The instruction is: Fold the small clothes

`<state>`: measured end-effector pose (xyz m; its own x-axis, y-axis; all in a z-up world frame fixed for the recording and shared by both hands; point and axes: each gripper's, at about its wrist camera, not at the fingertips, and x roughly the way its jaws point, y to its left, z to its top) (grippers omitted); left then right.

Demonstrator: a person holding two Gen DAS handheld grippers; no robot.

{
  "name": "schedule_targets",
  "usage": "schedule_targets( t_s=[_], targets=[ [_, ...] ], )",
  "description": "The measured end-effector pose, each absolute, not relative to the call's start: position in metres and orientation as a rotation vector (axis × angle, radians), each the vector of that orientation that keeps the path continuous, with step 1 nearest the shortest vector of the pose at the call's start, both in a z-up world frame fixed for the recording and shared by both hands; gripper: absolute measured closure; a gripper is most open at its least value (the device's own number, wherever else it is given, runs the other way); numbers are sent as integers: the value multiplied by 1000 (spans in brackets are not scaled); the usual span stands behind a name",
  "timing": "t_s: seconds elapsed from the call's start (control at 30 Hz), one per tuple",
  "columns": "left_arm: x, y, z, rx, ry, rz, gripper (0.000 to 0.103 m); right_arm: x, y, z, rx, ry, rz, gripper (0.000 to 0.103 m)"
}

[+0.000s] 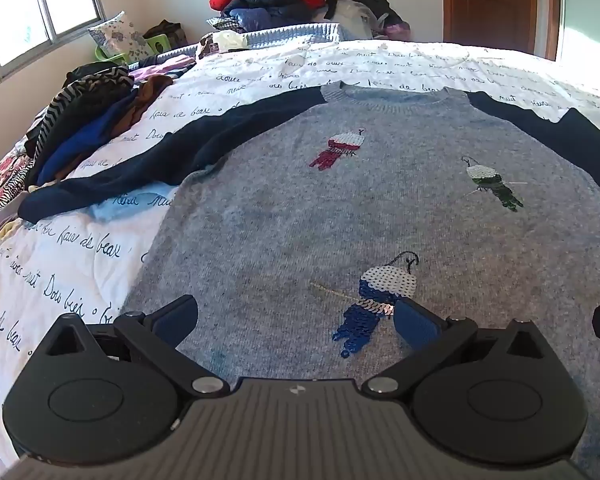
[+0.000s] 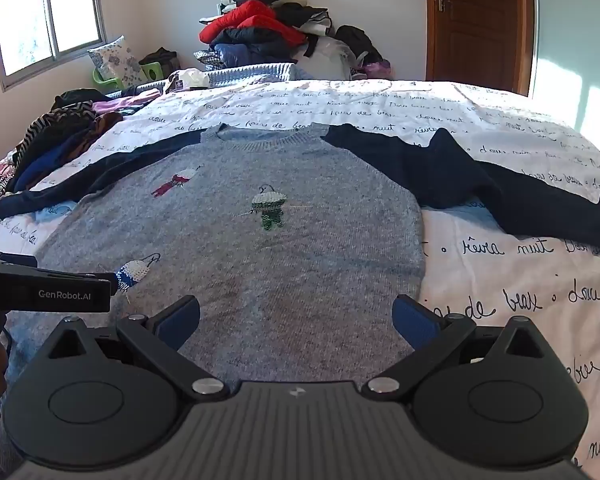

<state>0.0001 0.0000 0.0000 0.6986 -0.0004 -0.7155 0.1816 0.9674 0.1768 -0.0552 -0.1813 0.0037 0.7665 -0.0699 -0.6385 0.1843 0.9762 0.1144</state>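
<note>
The bed [image 2: 500, 280], under a script-printed cover, carries the grey sweater [image 2: 240, 248] spread flat, front up. Its navy sleeves [image 2: 500, 196] splay outward. Both the left tongs [image 1: 296, 320] and right tongs [image 2: 296, 320] hover released over the sweater's hem (nothing pinched), so I'd grip a sleeve cuff first.

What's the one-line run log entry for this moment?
sweater: flat on bed, sleeves out | left gripper: open, empty | right gripper: open, empty
</note>
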Motion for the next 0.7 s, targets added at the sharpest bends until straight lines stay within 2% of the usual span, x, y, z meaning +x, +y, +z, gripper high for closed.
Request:
schedule_targets(
  t_s=[0.7],
  targets=[
    [1,-1,-2,216,793,-144,0,-57,-187,0,189,692,-144,0]
  ],
)
